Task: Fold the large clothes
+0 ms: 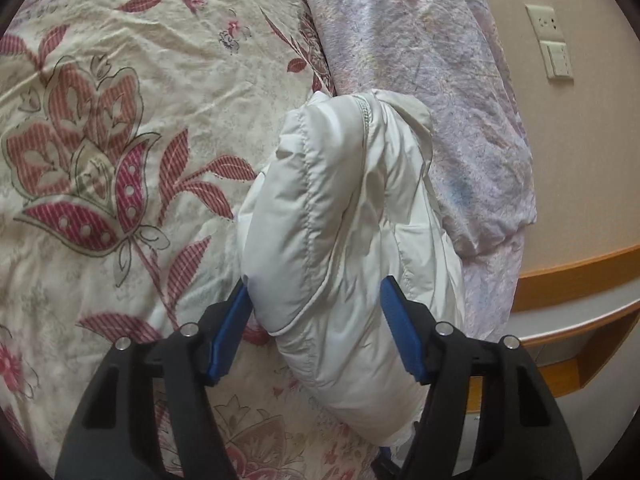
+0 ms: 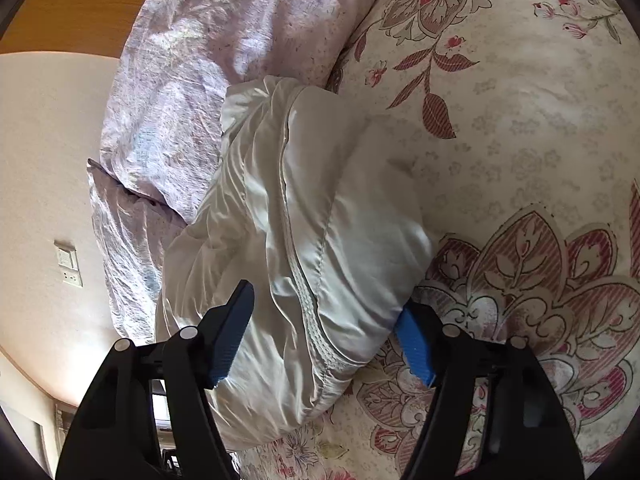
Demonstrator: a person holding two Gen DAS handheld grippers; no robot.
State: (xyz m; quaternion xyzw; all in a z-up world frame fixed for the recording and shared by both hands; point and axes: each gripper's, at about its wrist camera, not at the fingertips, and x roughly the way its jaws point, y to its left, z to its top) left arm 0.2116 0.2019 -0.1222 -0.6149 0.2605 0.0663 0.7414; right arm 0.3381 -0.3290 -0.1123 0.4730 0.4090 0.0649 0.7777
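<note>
Both claws are closed on the same folded white padded jacket [image 1: 344,216], which lies on the flowered bedcover [image 1: 120,120] beside a lilac crumpled pillow [image 1: 420,60]: the left gripper [image 1: 316,292] has its blue pads pressed on the two sides of the bundle, and the right gripper [image 2: 328,312] squeezes the bundle in the same way, with the zipper line running between its fingers. One right pad is half hidden under the cloth, and the lower end of the jacket is covered by the black gripper bodies.
</note>
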